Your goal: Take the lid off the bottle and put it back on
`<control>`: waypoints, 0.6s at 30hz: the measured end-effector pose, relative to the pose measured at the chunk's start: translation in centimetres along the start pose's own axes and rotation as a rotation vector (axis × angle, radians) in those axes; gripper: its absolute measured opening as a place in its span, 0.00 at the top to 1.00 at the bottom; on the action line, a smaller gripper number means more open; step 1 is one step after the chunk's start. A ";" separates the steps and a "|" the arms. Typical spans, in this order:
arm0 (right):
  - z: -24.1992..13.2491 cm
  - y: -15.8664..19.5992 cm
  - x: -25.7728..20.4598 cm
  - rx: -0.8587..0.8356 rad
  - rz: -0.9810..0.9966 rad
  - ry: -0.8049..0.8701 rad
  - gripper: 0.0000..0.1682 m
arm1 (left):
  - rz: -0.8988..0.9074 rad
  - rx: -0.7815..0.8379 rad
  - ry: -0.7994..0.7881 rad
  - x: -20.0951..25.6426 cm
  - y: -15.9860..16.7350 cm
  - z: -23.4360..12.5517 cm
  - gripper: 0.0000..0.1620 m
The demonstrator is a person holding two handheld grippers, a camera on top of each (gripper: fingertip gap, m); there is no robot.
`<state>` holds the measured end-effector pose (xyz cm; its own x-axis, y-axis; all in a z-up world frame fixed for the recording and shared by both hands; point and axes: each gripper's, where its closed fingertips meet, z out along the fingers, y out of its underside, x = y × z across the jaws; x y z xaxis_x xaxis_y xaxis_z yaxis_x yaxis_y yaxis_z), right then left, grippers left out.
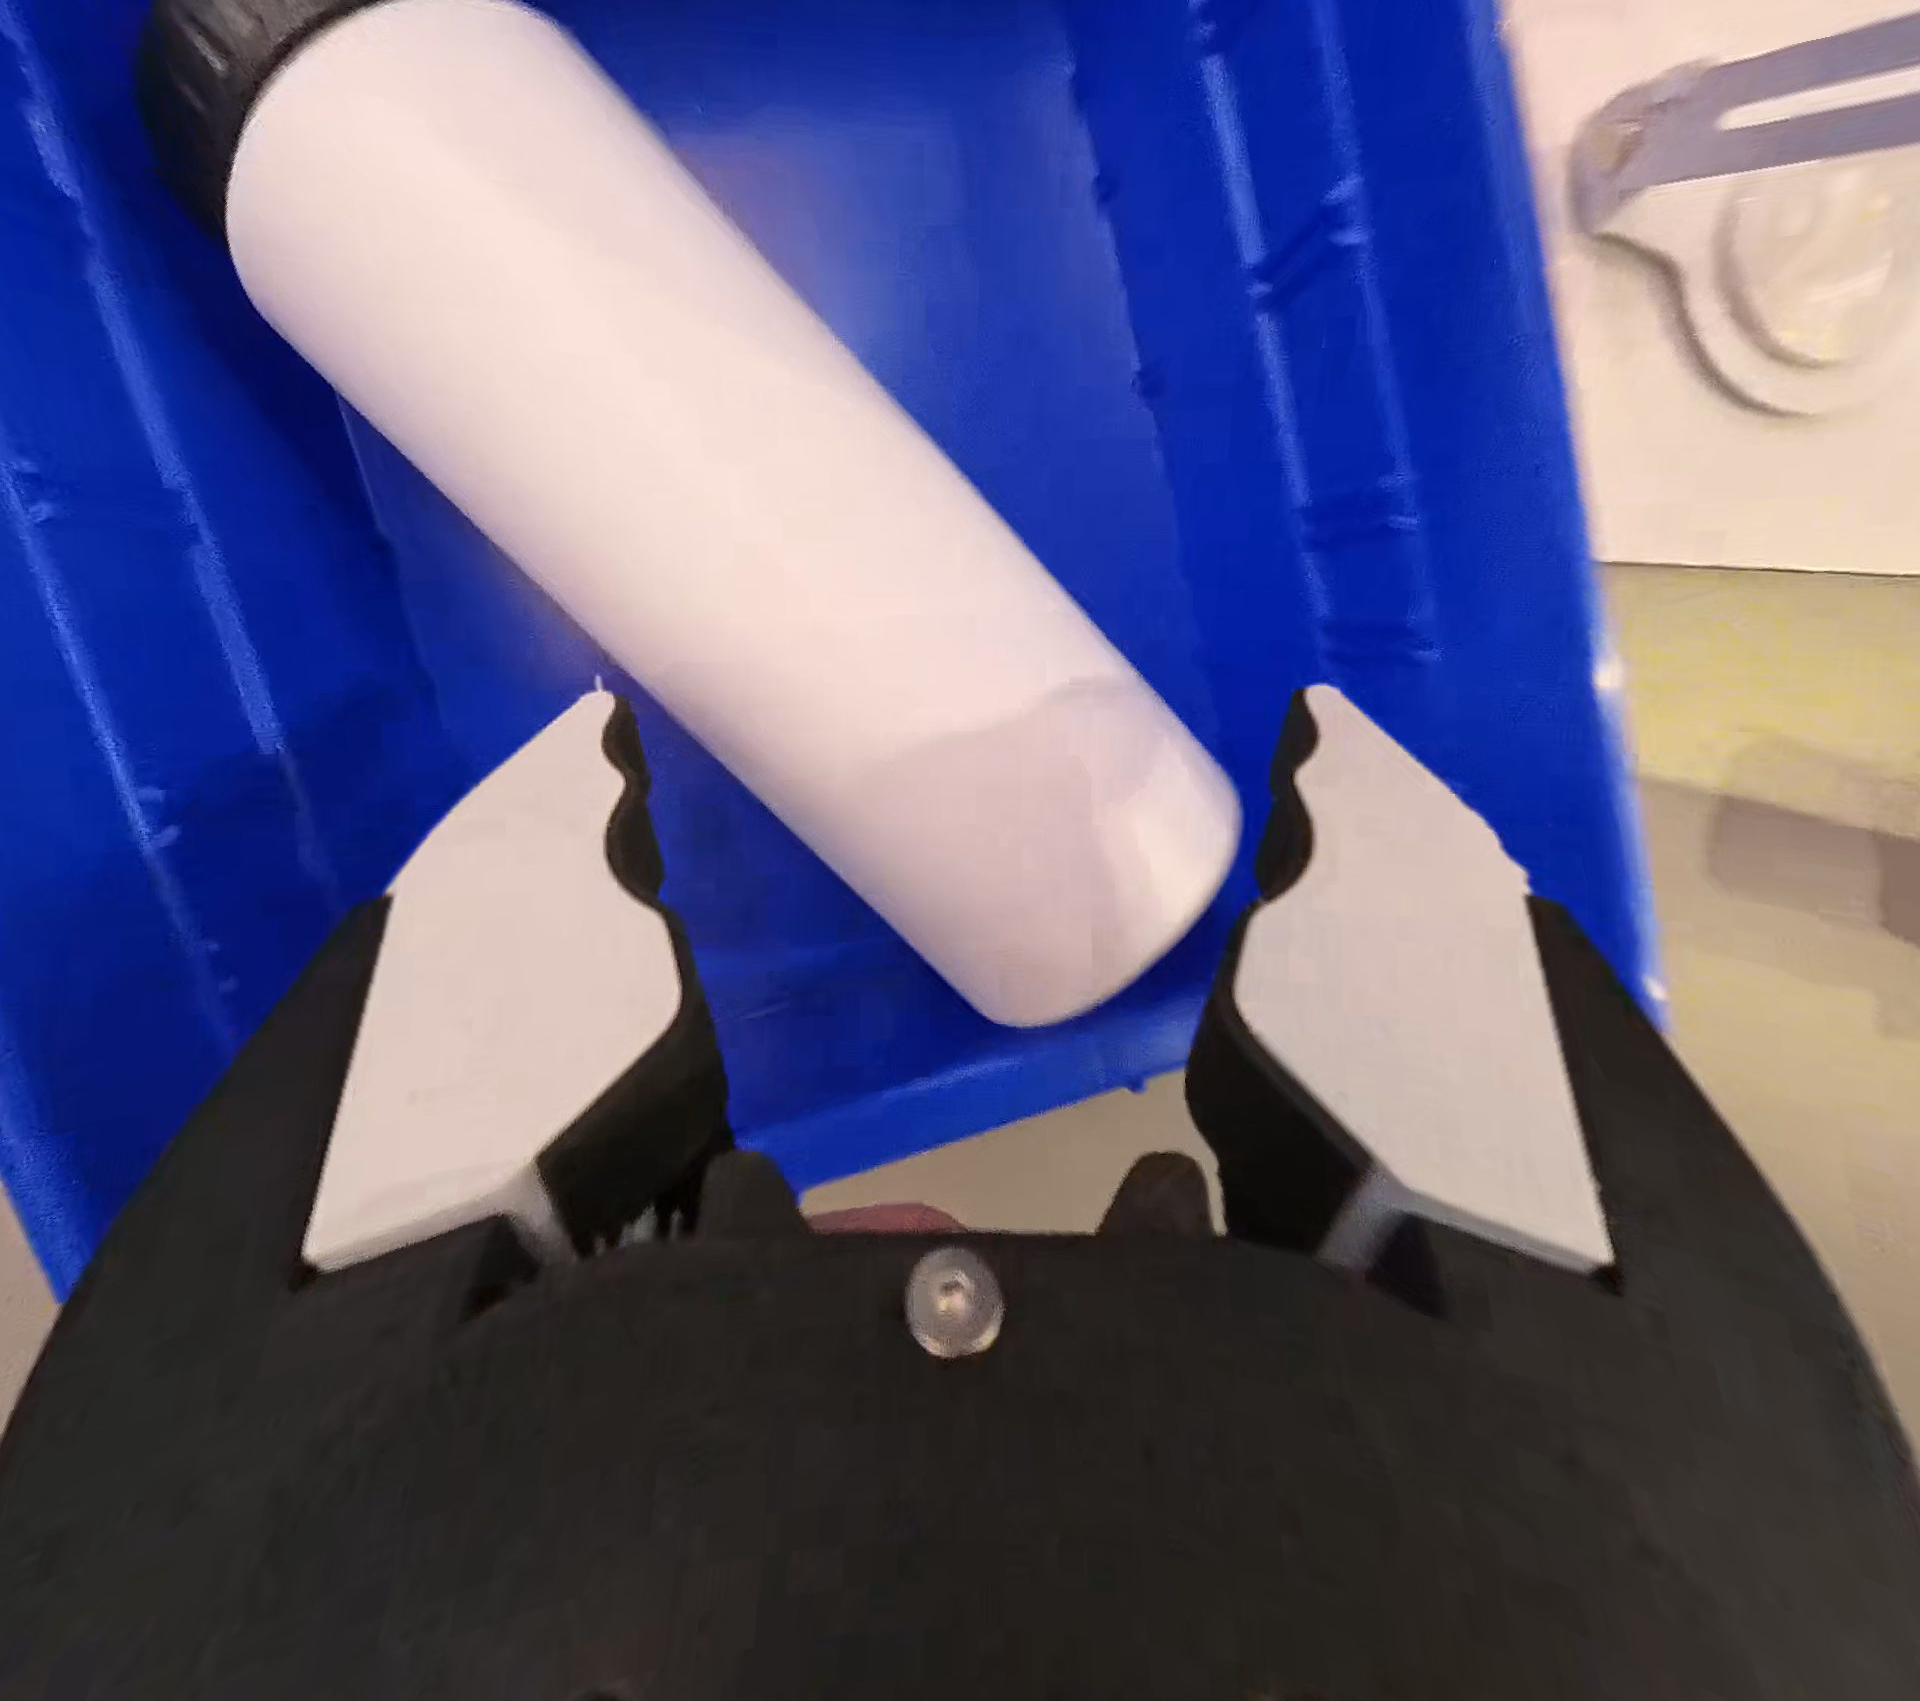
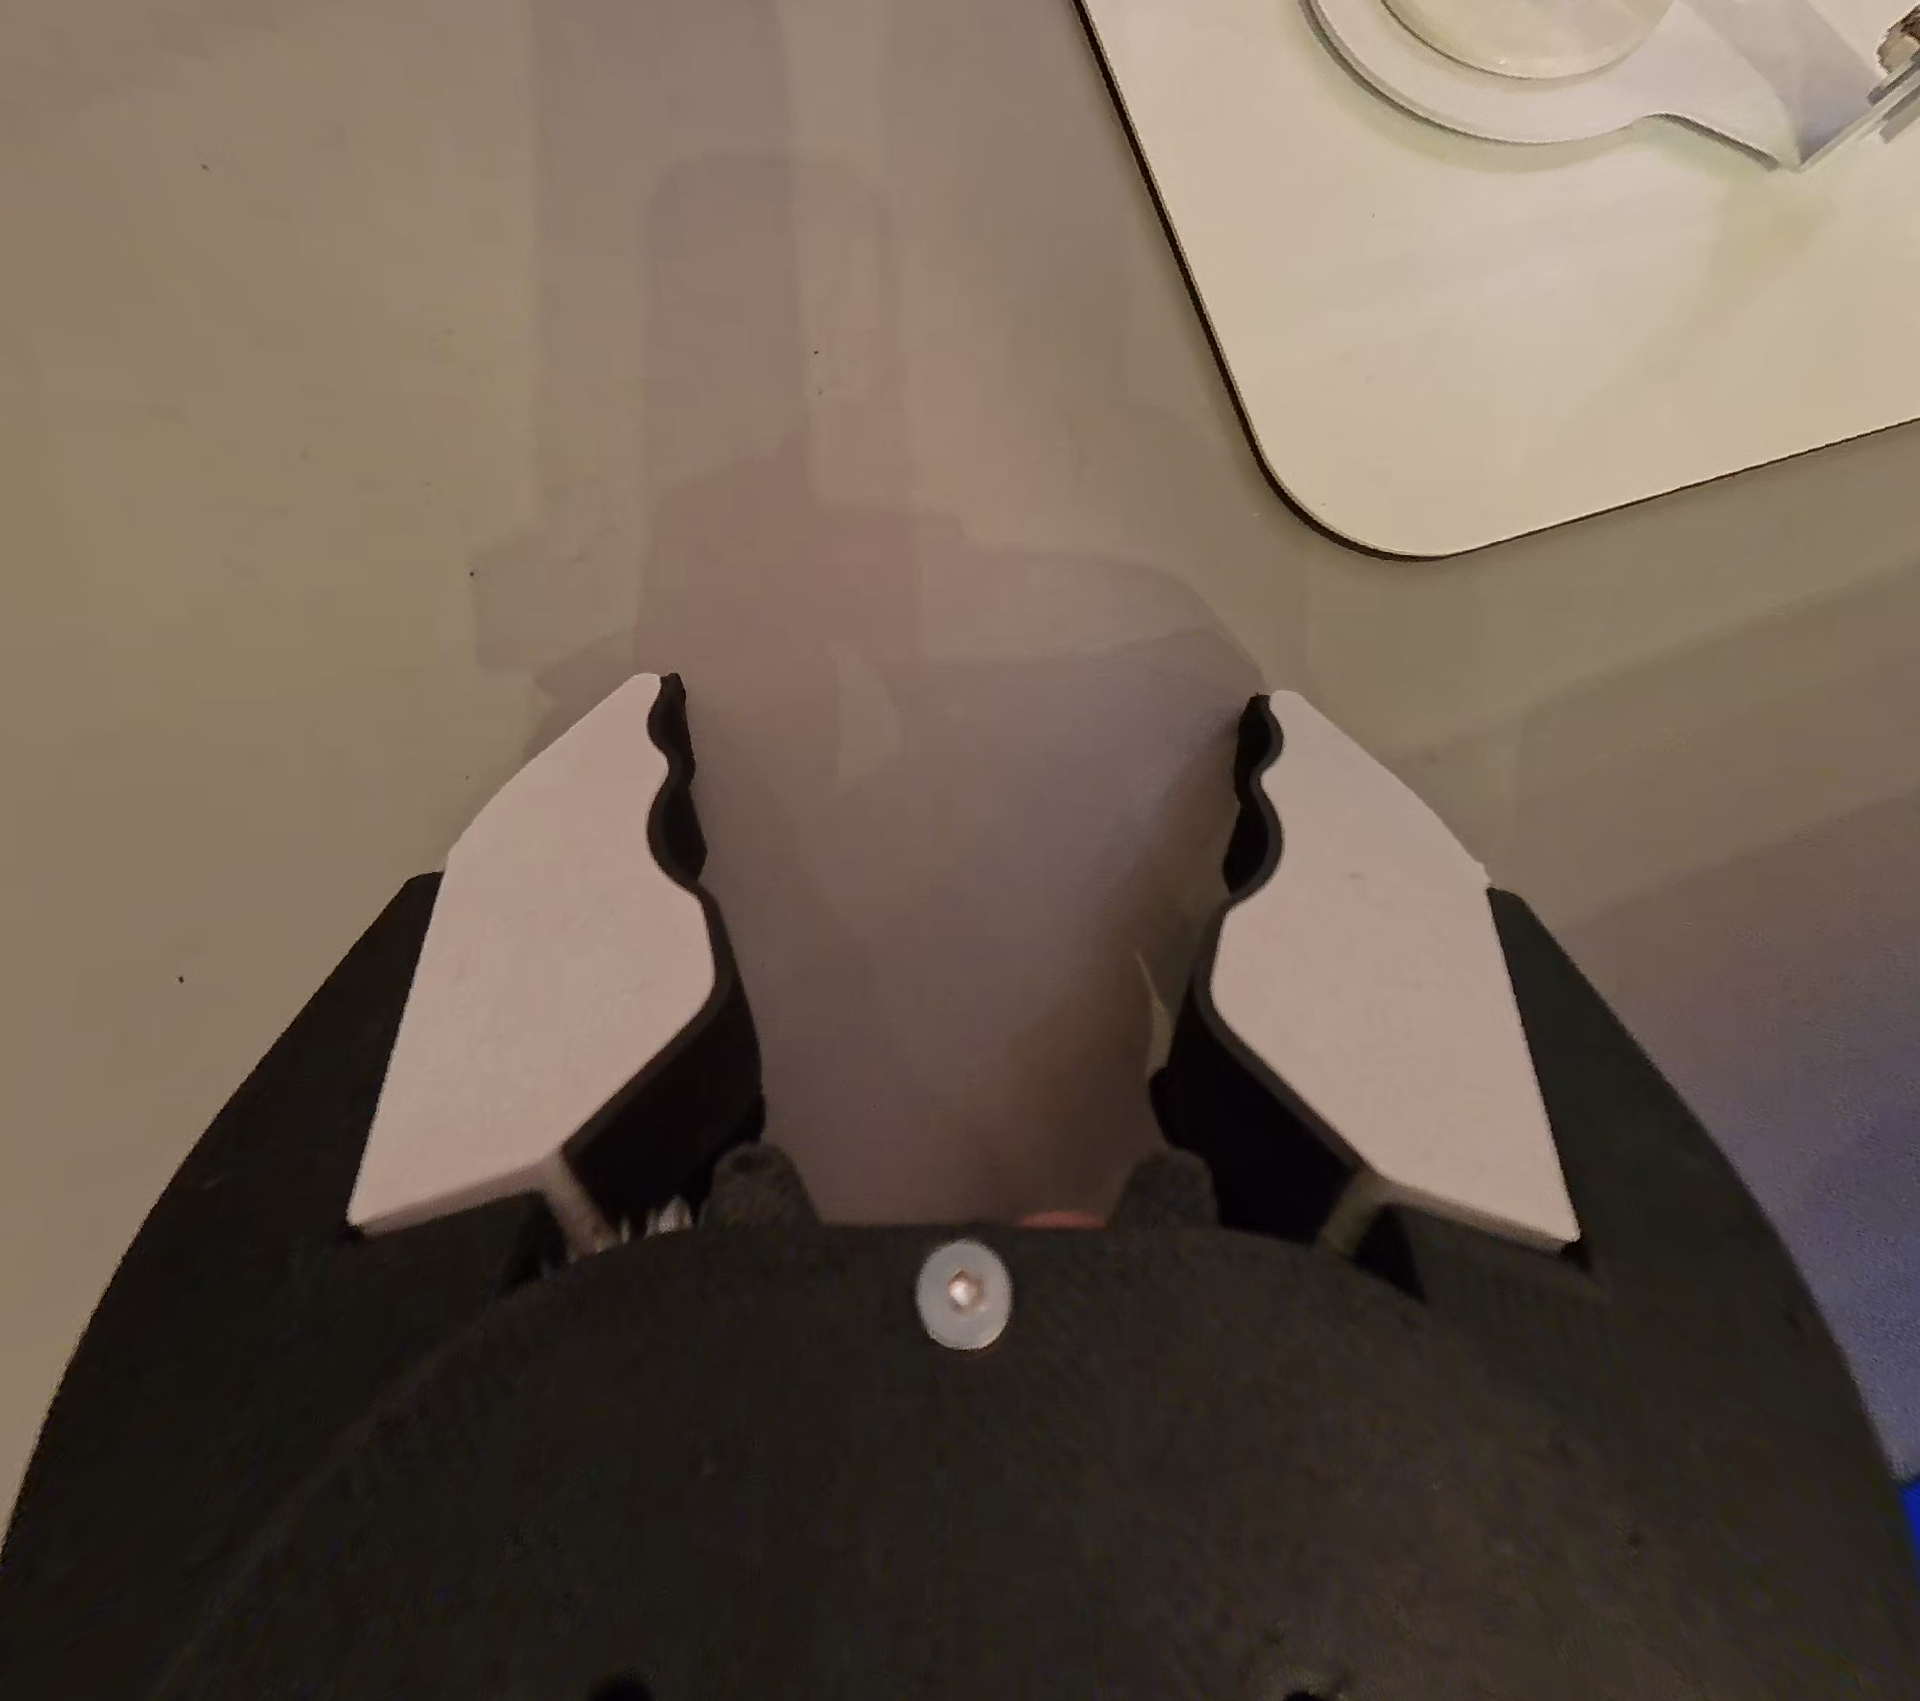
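The white bottle is judged rigid and slippery, best gripped mid-body; its black lid is ridged; left gripper and right gripper are held agape, empty.

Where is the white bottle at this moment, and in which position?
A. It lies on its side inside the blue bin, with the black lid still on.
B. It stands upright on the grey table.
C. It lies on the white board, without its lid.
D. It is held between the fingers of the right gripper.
A: the left wrist view shows the white bottle lying tilted in the blue bin, its black lid on.
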<state>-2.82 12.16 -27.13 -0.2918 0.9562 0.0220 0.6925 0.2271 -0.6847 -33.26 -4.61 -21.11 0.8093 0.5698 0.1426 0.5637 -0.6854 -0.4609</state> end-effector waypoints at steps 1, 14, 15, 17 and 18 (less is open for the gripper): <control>0.0 0.0 0.0 0.000 0.000 0.000 0.41 | -0.015 -0.040 -0.008 -0.6 0.1 0.6 0.30; 0.0 0.0 0.0 -0.002 0.002 -0.008 0.41 | 0.276 -0.559 -0.140 -5.3 2.1 3.6 0.35; 0.0 0.0 0.0 -0.002 0.002 -0.008 0.41 | 0.314 -0.598 -0.157 -5.7 2.7 4.0 0.32; 0.0 0.0 0.0 -0.002 0.002 -0.009 0.41 | 0.347 -0.624 -0.152 -5.9 2.8 4.6 0.33; 0.0 0.0 0.0 -0.002 0.003 -0.009 0.41 | 0.369 -0.625 -0.153 -5.9 2.7 4.7 0.34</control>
<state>-2.86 12.16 -27.16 -0.2958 0.9552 0.0140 0.6943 0.2250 -0.6836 -37.26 -7.68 -27.27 0.9581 0.2779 -0.0694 0.2851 -0.9488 0.1363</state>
